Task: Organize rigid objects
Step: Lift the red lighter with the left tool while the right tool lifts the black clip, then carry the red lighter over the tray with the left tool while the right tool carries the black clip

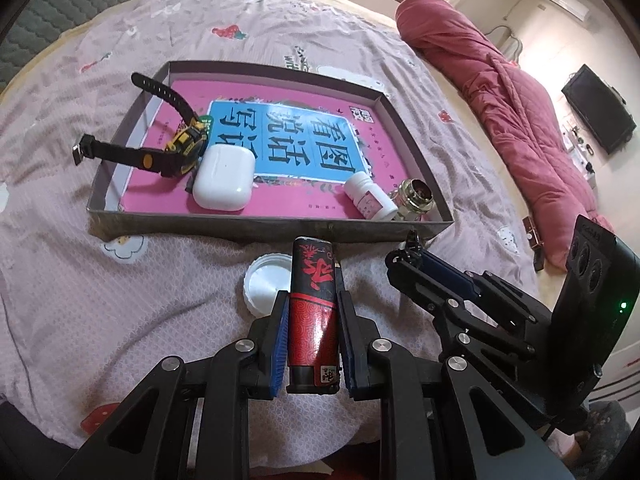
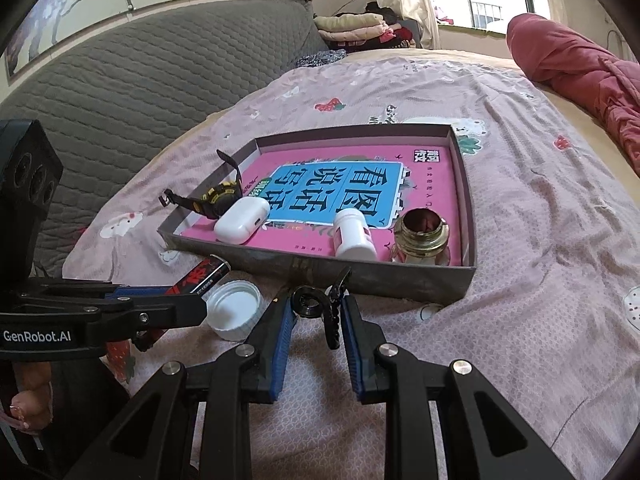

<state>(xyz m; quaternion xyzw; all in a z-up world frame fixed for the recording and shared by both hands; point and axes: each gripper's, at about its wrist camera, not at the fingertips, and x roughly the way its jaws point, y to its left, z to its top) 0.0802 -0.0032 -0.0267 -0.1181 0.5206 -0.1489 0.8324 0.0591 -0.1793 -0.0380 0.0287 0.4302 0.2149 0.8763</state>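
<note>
Holding watch (image 1: 176,148), earbud case (image 1: 224,178), bottle (image 1: 370,196): tray (image 1: 256,232); left tool (image 1: 312,344) clenching lighter (image 1: 312,308).

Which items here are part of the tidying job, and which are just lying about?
Job:
lighter in left gripper
black clip in right gripper
white cap on the bed
box holding book, watch, earbud case, pill bottle, brass fitting

Lying about:
red quilt
folded clothes
TV
</note>
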